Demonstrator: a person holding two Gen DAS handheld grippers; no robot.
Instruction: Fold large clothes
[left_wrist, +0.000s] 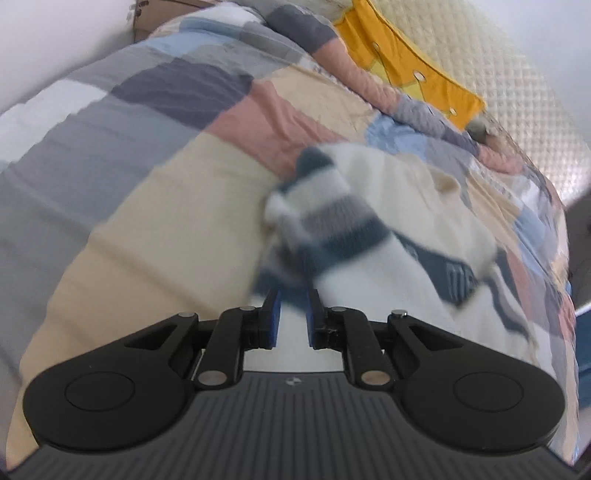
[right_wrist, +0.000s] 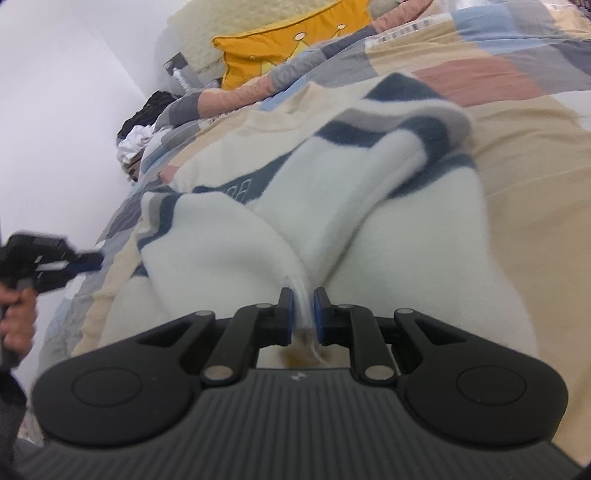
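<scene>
Nearest to me, my right gripper (right_wrist: 303, 314) has its 2 blue pads a little apart, with a thin fold of the sweater (right_wrist: 332, 221) running between them; the pads do not look pressed onto it, so I judge the cloth slack in the gap, not pinched. My left gripper (left_wrist: 294, 317) also stands slightly spread, and nothing sits between its pads; the white cloth only lies beyond and below them. In the right view that gripper shows at the left edge, clear of the sweater, in my hand (right_wrist: 16, 314).

The sweater is white fleece with dark blue and grey stripes, lying on the quilt (left_wrist: 129, 206) in the middle of the bed, 1 striped sleeve (left_wrist: 325, 206) thrown across its body. It looks soft, light and floppy, so it will sag and bunch unless I hold it at 2 points. I would take it by a seam or the hem, where the cloth is doubled and pinches firmly.

Farther off, a yellow cushion (right_wrist: 280, 48) leans by the headboard.
</scene>
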